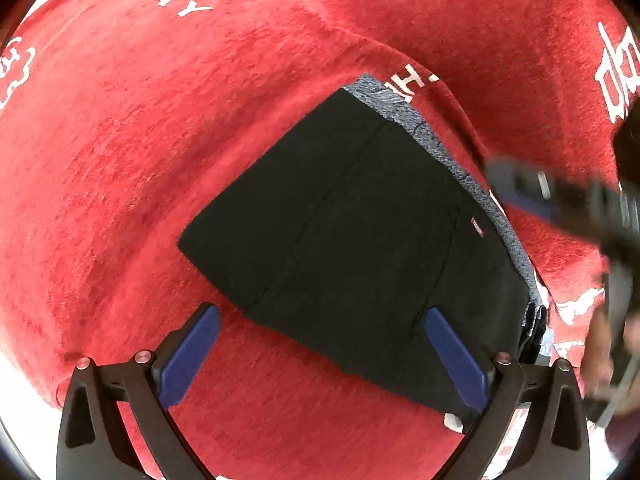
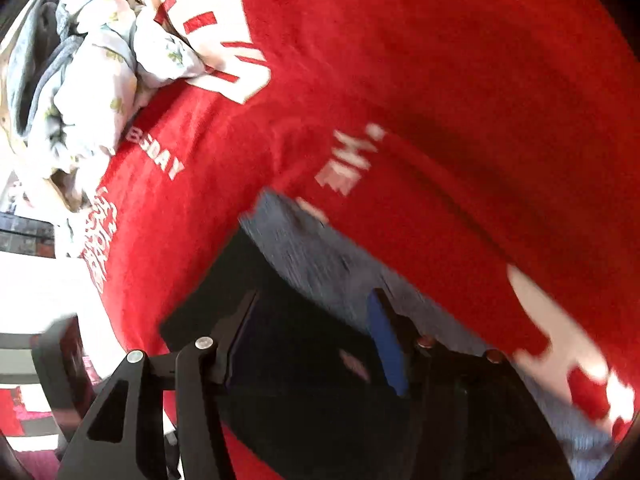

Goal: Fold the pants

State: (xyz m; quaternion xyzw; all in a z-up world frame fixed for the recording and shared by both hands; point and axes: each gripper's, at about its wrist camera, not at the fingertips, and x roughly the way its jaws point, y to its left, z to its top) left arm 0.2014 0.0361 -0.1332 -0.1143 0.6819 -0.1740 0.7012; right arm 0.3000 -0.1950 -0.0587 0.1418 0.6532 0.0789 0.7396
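Left gripper (image 1: 320, 344) open, blue pads (image 1: 190, 356) spread above near edge of folded black pants (image 1: 344, 236), nothing clamped. Pants flat on red printed blanket (image 1: 140, 140), long axis diagonal, grey waistband (image 1: 404, 114) along far right edge. Right gripper (image 2: 316, 340) blurred, jaws apart over pants, nothing pinched. Crumpled laundry (image 2: 100, 60) well apart.

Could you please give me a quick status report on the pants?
Left tongs open, above the pants' near edge. Right tongs open, holding nothing. Pants folded flat on red blanket. Nothing in the way.
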